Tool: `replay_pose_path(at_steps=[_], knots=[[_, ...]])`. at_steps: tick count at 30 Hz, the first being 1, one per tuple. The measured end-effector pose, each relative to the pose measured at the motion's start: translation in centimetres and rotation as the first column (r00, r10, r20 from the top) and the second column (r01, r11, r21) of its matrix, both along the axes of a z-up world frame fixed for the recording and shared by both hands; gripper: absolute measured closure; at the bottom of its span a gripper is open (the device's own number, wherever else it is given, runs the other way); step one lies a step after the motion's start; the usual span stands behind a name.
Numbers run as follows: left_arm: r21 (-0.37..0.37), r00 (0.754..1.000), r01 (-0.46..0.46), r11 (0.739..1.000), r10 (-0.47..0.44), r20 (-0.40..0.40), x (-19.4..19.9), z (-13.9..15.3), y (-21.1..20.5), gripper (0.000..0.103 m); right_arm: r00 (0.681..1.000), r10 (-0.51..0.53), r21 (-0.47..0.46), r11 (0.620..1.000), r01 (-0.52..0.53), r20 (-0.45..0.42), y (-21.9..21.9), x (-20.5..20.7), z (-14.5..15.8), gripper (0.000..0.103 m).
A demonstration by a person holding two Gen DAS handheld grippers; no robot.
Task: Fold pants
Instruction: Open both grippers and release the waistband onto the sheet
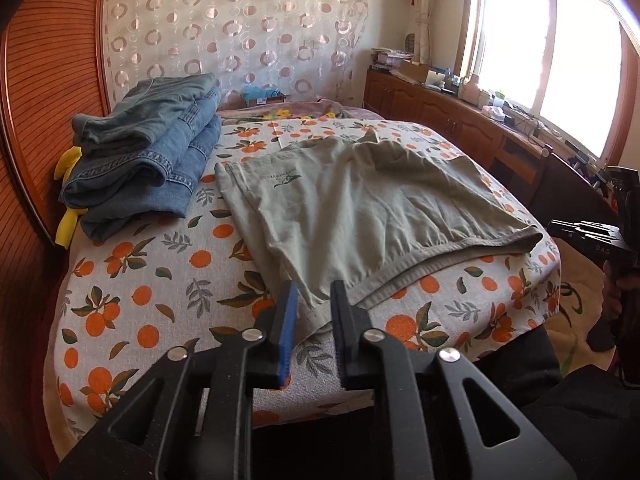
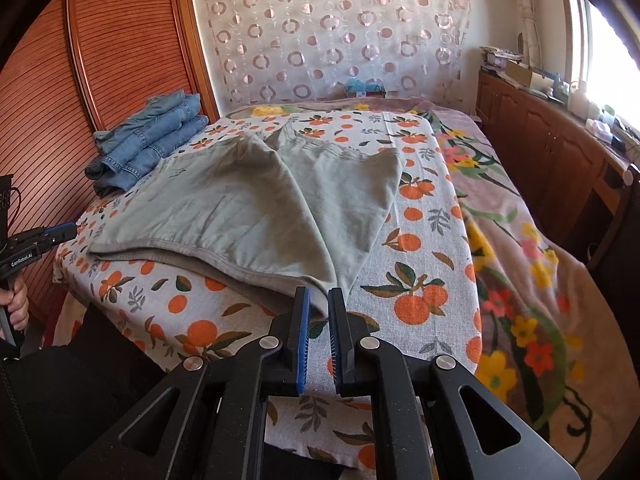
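Grey-green pants lie flattened on the orange-print cloth, waistband toward me. My left gripper sits at the near left waistband corner. Its jaws stand slightly apart, with the cloth corner lying in the gap and the pads not pressing it. In the right wrist view the pants spread left of centre. My right gripper is at the near right waistband corner, with a narrow gap between its blue pads and fabric at the tips, not pinched. Each gripper also shows at the other view's edge: the right gripper and the left gripper.
A stack of folded jeans rests at the far left of the bed beside a ribbed wooden wardrobe. A floral blanket covers the bed's right side. A cluttered wooden cabinet runs under the window.
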State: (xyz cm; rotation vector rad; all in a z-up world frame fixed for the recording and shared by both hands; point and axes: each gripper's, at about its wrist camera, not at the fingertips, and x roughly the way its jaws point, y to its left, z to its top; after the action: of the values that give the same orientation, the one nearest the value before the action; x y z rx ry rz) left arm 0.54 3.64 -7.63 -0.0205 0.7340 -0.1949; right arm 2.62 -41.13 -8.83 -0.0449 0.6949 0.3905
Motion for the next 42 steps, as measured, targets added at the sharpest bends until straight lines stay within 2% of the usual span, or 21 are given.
replay_pose_path(at_steps=[3,4,5,7,10,11,14,22,25,30,35,38,42], knots=[[-0.013,1.000,-0.005,1.000,0.005,0.006,0.3,0.3,0.1,0.073,1.000,-0.005,0.004,1.000,0.005,0.010,0.1,0.0,0.2,0.090],[-0.018,1.000,-0.013,1.000,0.013,0.008,0.5,0.5,0.2,0.066,1.000,-0.007,0.009,1.000,0.007,0.012,0.1,0.2,0.2,0.090],[-0.020,1.000,-0.018,1.000,0.018,0.009,0.7,0.5,0.2,0.056,1.000,-0.010,0.016,1.000,0.010,0.014,0.1,0.3,0.2,0.089],[-0.014,1.000,-0.026,1.000,0.026,0.017,1.2,0.6,0.3,0.052,1.000,-0.017,0.023,1.000,0.017,0.016,0.4,0.8,0.1,0.088],[-0.003,0.999,-0.030,1.000,0.030,0.024,2.0,0.6,-0.1,0.032,1.000,-0.022,0.010,1.000,0.022,0.021,1.0,1.6,-0.1,0.086],[0.002,0.999,-0.031,1.000,0.031,0.032,2.2,0.6,-0.2,0.029,0.999,-0.025,0.002,1.000,0.025,0.022,1.3,1.9,-0.2,0.084],[0.013,0.999,-0.033,0.999,0.033,0.042,3.1,0.3,-0.4,0.028,0.998,-0.050,-0.027,0.998,0.051,0.023,1.7,2.6,-0.7,0.082],[0.037,0.999,-0.041,0.998,0.041,0.015,4.6,-1.4,-1.2,0.028,0.996,-0.071,-0.038,0.997,0.070,-0.051,1.4,2.9,-2.6,0.082],[0.035,0.999,-0.042,0.999,0.042,-0.005,5.1,-2.2,-1.3,0.028,0.996,-0.074,-0.038,0.997,0.071,-0.058,1.2,2.6,-2.9,0.076],[0.025,0.997,-0.052,0.998,0.054,-0.046,6.0,-3.7,-1.2,0.028,0.996,-0.074,-0.037,0.997,0.072,-0.058,1.4,2.5,-2.9,0.059],[0.040,0.994,-0.044,0.998,0.048,-0.099,6.7,-5.1,-1.4,0.027,0.996,-0.078,-0.078,0.994,0.075,-0.037,2.0,2.1,-3.1,0.055],[0.089,0.996,-0.033,0.995,0.040,-0.078,6.5,-5.3,-2.0,0.026,0.996,-0.083,-0.075,0.994,0.080,-0.031,1.9,1.9,-3.2,0.055],[0.084,0.997,-0.030,0.996,0.035,-0.063,6.5,-5.5,-2.0,0.022,0.996,-0.084,-0.072,0.994,0.082,-0.025,1.8,1.7,-3.3,0.054]])
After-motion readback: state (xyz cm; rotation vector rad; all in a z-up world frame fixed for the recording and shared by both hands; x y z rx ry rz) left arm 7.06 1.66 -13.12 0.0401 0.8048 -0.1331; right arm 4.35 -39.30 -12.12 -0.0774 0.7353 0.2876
